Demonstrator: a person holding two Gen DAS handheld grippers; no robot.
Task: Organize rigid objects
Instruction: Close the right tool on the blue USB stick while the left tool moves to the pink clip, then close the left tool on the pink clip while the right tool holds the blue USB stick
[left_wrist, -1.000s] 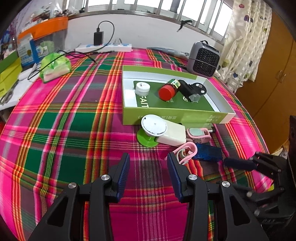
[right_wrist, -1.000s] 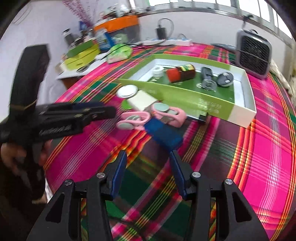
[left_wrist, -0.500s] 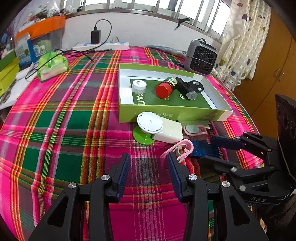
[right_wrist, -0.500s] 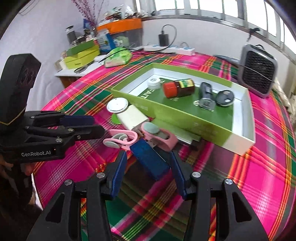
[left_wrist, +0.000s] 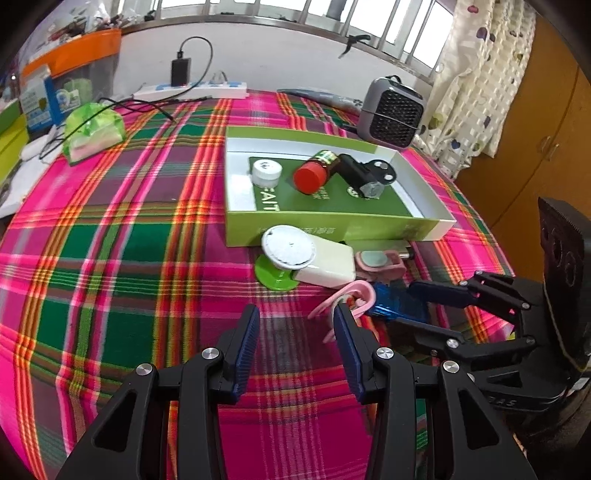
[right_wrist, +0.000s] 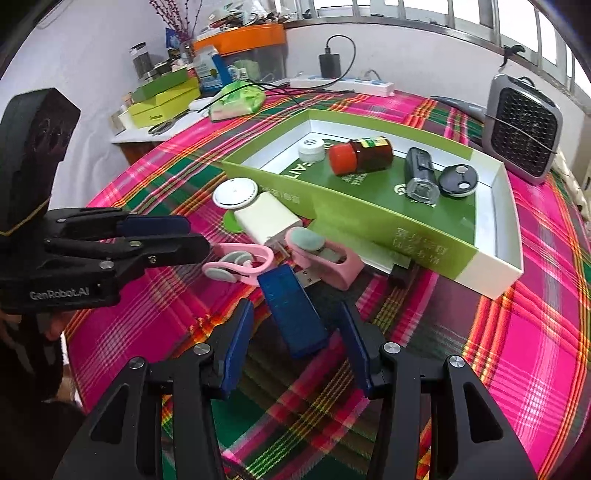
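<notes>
A blue USB stick lies on the plaid cloth, and my right gripper straddles it. Its jaws are closing, with a gap still showing on both sides of the stick. In the left wrist view the right gripper reaches the stick from the right. My left gripper is open over bare cloth, its right finger beside a pink clip. The green box holds a white jar, a red-capped bottle, a black device and a key fob.
A white charger with a round disc, a green disc and a second pink clip lie against the box front. A grey fan heater stands behind the box. A power strip, cables and a green bag sit at the far edge.
My right gripper has come forward until its fingers flank the blue stick, and its jaws have narrowed a little. It now shows larger in the left wrist view. The left gripper has stayed put.
</notes>
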